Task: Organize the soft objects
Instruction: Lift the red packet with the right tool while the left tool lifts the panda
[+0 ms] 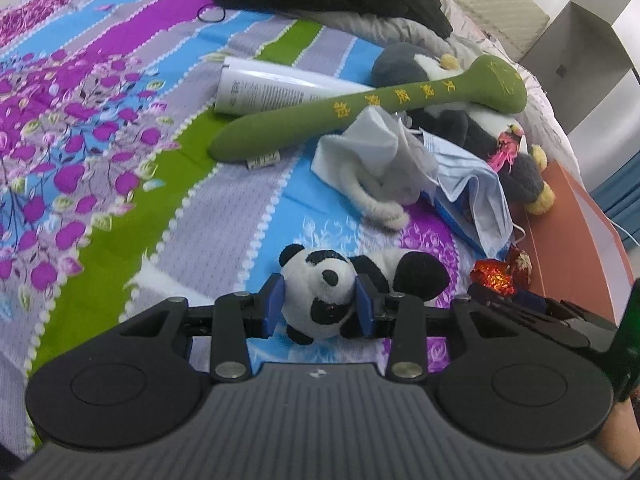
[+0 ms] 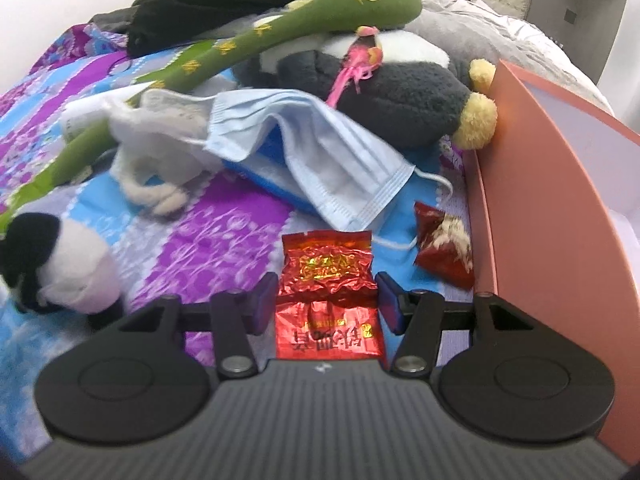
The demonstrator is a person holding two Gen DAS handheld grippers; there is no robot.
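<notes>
Panda sits pinched in my left gripper, low centre; my right gripper straddles the red packet, jaws slack; next, lift panda toward the box

Left tongs clamped, right tongs parted, both angled downward.

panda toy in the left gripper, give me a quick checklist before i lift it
1. Left gripper pads pressing the panda toy head on both sides: ok.
2. Panda's body free of other items: ok, nothing lies on it.
3. Right gripper gripping the red foil packet: not ok, packet sits between open jaws, pads apart from it.
4. Pink box nearby with open top: ok.
5. Box interior free: cannot tell, mostly out of view.
6. Face mask strap clear of the right gripper: ok, it lies further away.
</notes>
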